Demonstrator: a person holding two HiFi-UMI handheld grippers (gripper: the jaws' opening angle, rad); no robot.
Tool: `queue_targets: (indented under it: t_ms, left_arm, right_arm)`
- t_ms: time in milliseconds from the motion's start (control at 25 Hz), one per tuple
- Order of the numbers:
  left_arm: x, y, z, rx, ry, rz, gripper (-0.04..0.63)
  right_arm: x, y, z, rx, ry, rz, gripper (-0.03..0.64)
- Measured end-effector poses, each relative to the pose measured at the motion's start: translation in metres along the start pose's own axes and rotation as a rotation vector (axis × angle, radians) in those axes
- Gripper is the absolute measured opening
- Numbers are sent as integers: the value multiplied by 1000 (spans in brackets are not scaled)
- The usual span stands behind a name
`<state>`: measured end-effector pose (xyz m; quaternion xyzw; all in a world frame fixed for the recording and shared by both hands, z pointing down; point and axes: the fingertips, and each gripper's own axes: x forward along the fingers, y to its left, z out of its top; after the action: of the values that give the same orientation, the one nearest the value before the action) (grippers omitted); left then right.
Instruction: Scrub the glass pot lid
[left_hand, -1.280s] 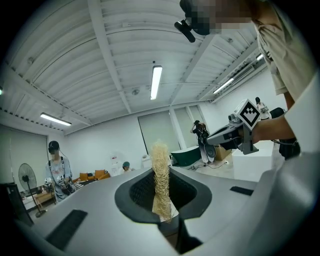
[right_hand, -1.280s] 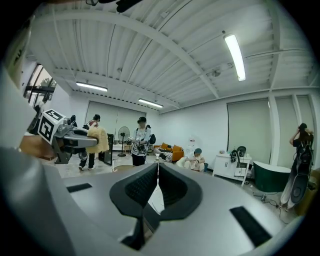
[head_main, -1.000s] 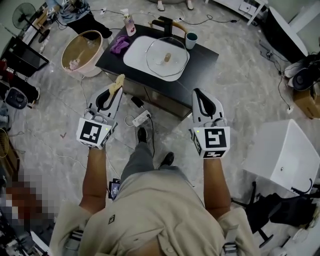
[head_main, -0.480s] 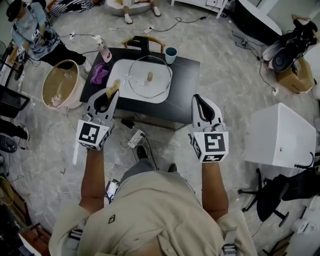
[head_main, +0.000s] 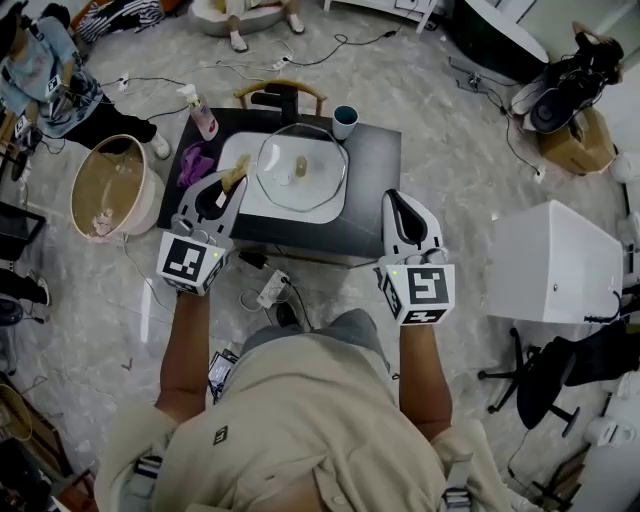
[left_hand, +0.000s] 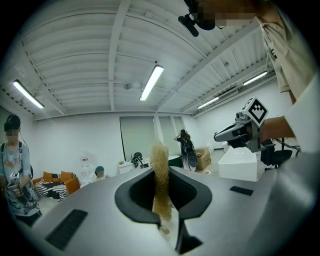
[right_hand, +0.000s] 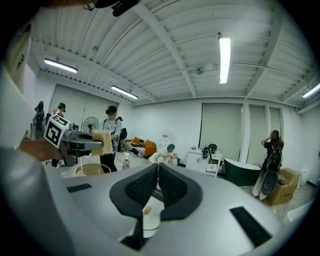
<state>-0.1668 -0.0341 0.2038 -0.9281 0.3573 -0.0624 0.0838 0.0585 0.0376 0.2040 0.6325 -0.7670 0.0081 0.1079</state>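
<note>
Round clear glass pot lid (head_main: 302, 172) lies in the white basin (head_main: 238, 150), just ahead of your left gripper (head_main: 228, 183) (the nearer one), which clamps a tan loofah strip (left_hand: 161, 180); your right gripper (head_main: 396, 200), pinched together empty, hangs off the basin's right.

Cup (head_main: 344, 122), faucet (head_main: 278, 98) behind lid (head_main: 322, 150), front open
</note>
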Motion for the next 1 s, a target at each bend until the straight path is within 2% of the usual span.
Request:
queue_targets:
  t_ms: [320,680,1000]
  left_arm:
    - [33,38,-36,-13,59,49,46]
    - [106,86,-104,-23,207,157,46]
    - [189,100,-224,-80,352,203,46]
  right_arm:
    - [65,-5,-12,2,24,60,25]
    - [182,-25,-55,20,74,182,25]
    - [257,-58,-130,19,191,218,25]
